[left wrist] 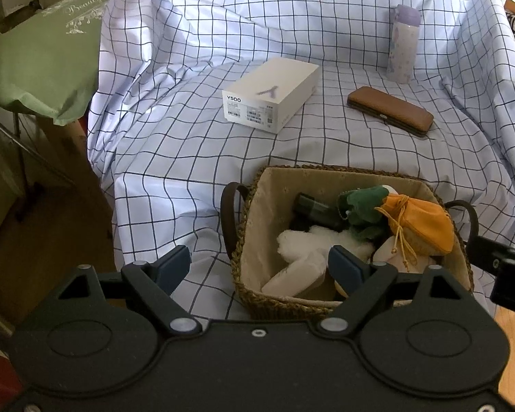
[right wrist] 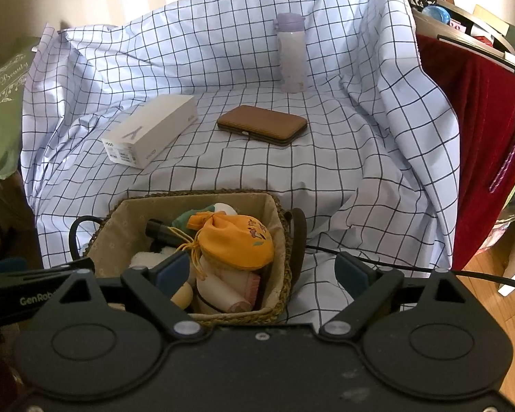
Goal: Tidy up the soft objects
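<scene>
Soft toys [left wrist: 305, 250] and an orange pouch [right wrist: 235, 242] fill the woven basket [left wrist: 243, 213] — both claws, left claw [left wrist: 259, 267] and right claw [right wrist: 266, 274], hang wide above it, gripping nothing, the right one opening.

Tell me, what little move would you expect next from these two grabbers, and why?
Probably both simply draw back from the woven basket. The orange pouch, white plush and green plush already lie inside it, while only hard things, the white box, brown case and bottle, remain on the checked cloth. The left gripper and right gripper hold nothing.
</scene>
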`<action>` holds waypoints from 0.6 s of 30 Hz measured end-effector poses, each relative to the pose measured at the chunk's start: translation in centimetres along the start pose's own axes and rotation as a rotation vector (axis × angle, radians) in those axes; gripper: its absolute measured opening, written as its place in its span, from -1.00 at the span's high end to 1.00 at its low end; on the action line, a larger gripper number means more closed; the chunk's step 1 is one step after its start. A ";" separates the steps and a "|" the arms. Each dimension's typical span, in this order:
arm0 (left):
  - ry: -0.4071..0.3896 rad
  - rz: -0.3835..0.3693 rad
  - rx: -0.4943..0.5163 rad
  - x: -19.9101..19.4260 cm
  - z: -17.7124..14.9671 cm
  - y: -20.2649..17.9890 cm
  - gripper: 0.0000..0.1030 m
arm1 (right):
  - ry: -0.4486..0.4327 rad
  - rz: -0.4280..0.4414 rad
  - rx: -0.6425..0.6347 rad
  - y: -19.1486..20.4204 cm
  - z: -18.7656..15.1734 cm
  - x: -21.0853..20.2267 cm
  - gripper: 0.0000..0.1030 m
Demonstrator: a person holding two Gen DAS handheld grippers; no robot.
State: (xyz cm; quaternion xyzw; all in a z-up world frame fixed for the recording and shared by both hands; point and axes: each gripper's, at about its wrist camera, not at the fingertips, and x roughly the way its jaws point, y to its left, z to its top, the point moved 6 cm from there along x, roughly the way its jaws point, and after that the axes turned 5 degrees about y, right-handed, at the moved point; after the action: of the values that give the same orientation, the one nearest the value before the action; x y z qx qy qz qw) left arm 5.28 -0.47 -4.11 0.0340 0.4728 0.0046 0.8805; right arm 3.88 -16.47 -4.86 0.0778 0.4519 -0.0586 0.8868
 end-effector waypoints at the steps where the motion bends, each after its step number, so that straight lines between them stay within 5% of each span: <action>1: 0.001 0.000 0.001 0.0 0.0 0.0 -0.65 | 0.000 0.000 0.000 0.0 0.0 0.0 -0.79; 18: 0.005 -0.003 0.003 0.1 0.0 -0.1 -0.65 | 0.003 0.000 -0.001 0.1 -0.1 0.1 -0.80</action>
State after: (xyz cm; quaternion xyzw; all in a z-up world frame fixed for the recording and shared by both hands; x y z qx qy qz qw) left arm 5.31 -0.57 -4.20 0.0346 0.4751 0.0024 0.8793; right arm 3.90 -16.39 -4.97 0.0774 0.4533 -0.0584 0.8860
